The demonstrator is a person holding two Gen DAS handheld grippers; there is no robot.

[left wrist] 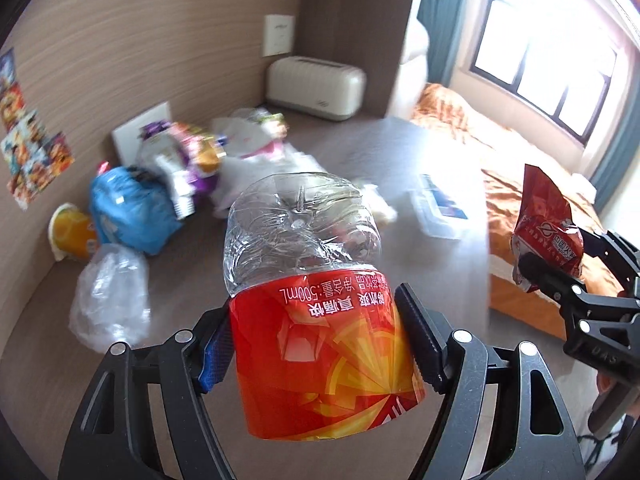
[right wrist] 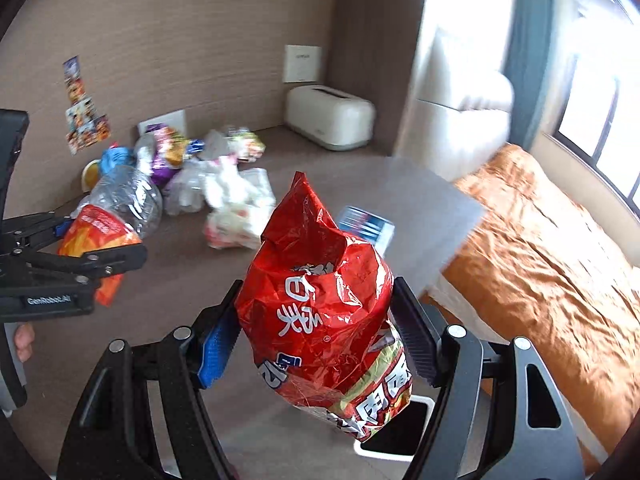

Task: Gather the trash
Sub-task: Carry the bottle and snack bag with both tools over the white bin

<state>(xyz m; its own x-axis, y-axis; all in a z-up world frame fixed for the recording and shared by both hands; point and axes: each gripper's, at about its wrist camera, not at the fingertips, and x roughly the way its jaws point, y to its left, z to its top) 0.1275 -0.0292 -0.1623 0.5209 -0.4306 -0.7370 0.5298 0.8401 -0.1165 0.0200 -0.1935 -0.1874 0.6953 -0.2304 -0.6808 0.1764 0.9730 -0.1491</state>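
- Two grippers, each clamped on one piece of trash. The left gripper point(left wrist: 316, 332) has both pads pressed on the red-orange label of a clear plastic bottle point(left wrist: 308, 280), lower centre of the left wrist view, with the bottle's base pointing away from the camera.
- The right gripper point(right wrist: 316, 340) squeezes a crumpled red snack bag point(right wrist: 320, 304), lower centre of the right wrist view; it also shows at the right edge of the left wrist view.
- One heap of trash point(left wrist: 192, 168) lies left of centre on the brown tabletop point(left wrist: 360, 152), blurred so its pieces cannot be counted. A blue bag point(left wrist: 128, 212), an orange-printed cup point(left wrist: 72, 236) on its side and a clear crumpled bag point(left wrist: 108, 296) can be made out.
- One cream toaster point(left wrist: 316, 88) stands in the far corner, upper centre, below a white wall plate point(left wrist: 278, 34).
- One clear box with a blue card point(left wrist: 440, 208) lies right of centre, apart from the heap.
- One bed with an orange cover point(right wrist: 552, 248) fills the right side, under a window point(left wrist: 552, 52) at upper right.
- In each view the held item hides the tabletop just behind it.
- Only the right wrist view shows a white-rimmed bin point(right wrist: 400, 432) at the bottom, partly behind the snack bag, and fingers point(right wrist: 24, 340) at the left edge. Only the left wrist view shows the clear crumpled bag plainly.
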